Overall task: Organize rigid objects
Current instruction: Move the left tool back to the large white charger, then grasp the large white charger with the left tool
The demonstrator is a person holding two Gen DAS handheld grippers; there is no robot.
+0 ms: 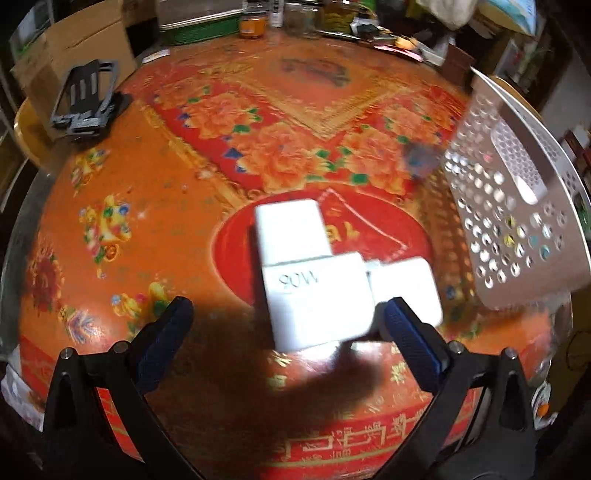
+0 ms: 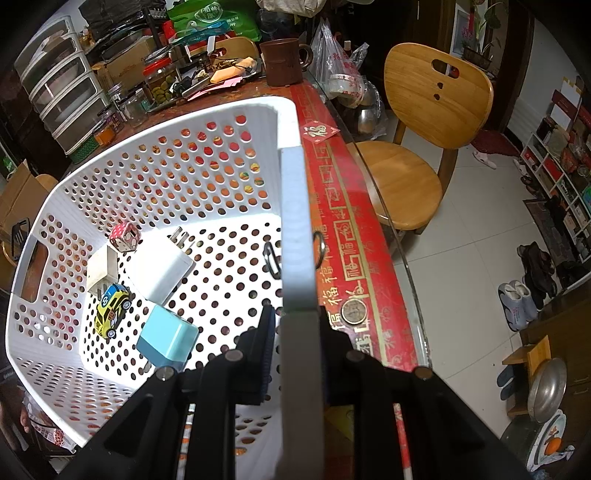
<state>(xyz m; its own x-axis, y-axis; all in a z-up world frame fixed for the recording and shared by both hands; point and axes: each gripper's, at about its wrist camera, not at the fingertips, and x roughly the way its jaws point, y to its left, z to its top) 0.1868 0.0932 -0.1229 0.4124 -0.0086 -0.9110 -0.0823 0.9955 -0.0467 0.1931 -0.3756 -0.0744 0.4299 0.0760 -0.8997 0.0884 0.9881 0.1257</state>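
Observation:
In the left wrist view, white power adapters lie together on the red floral table: one marked 90W [image 1: 317, 299], one behind it [image 1: 291, 230] and one to its right [image 1: 406, 286]. My left gripper [image 1: 288, 325] is open, its fingers either side of the 90W adapter, the right pad [image 1: 410, 339] close to it. My right gripper [image 2: 295, 332] is shut on the rim of the white perforated basket [image 2: 295, 221], which is tilted. Inside lie a white charger [image 2: 162, 266], a blue charger [image 2: 168, 341], a yellow toy car [image 2: 110, 308], a pink dotted cube [image 2: 125, 236] and another white plug [image 2: 101, 271].
A black phone stand [image 1: 86, 99] sits at the table's far left. Jars, boxes and clutter [image 1: 280, 18] line the far edge. A coin [image 2: 354, 312] and a key ring [image 2: 319, 247] lie on the table beside the basket. A wooden chair [image 2: 424, 129] stands beyond the table edge.

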